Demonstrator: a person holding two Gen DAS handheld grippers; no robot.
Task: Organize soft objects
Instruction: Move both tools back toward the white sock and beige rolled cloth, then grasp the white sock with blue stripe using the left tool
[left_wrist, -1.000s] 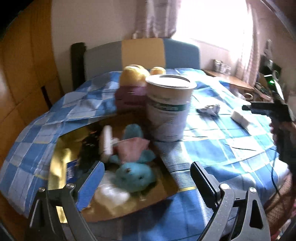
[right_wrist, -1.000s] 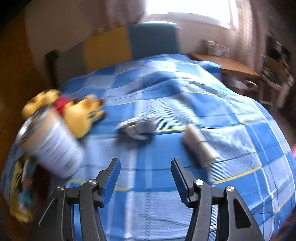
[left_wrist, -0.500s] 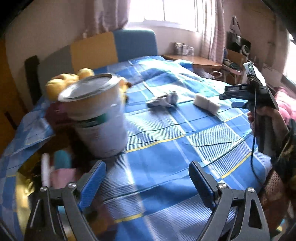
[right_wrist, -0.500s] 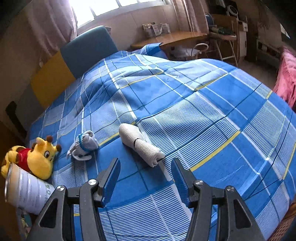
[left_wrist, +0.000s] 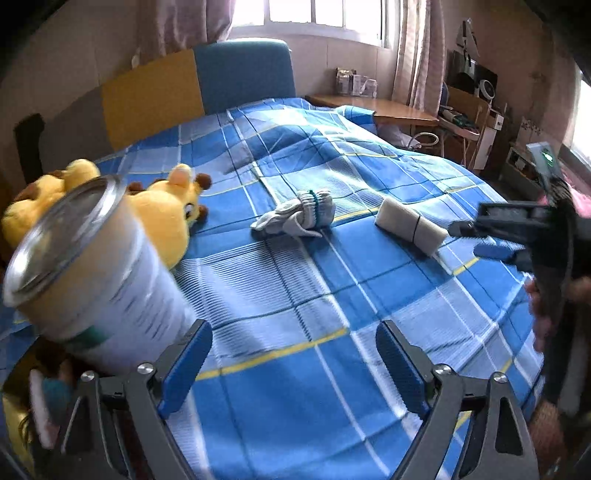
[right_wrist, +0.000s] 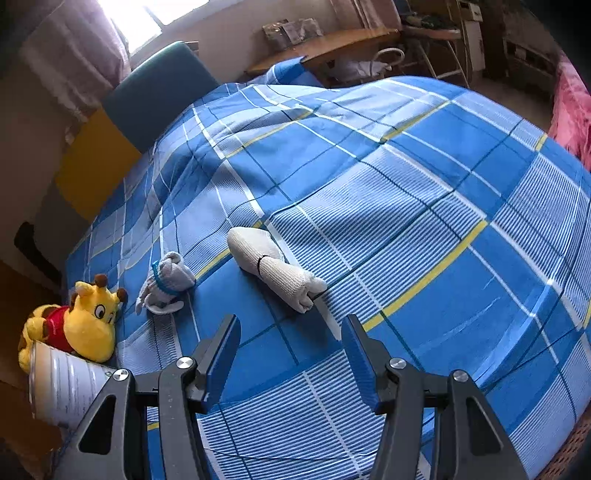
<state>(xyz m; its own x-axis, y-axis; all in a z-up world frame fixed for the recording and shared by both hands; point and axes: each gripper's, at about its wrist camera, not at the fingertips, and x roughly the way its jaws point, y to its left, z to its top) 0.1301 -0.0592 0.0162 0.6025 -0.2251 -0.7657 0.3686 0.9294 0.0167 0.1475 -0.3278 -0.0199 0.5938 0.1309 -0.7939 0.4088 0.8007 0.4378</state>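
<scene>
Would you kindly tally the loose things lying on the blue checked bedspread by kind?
Plush toys: 1, the yellow giraffe.
Rolled white cloths: 1.
Bundled grey gloves: 1.
Tin cans: 1.
Total: 4.

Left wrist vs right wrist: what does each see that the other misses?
Left wrist only: the right gripper seen from outside, held beside the white roll, plus items lying under the can at lower left, too blurred to name. Its own left gripper is open.

Right wrist only: a pink fabric at the right edge, and the giraffe's red shirt.

Both: blue plaid bedspread, giraffe plush, can, gray glove bundle, white roll, headboard and desk. Nothing sits between either gripper's fingers.
</scene>
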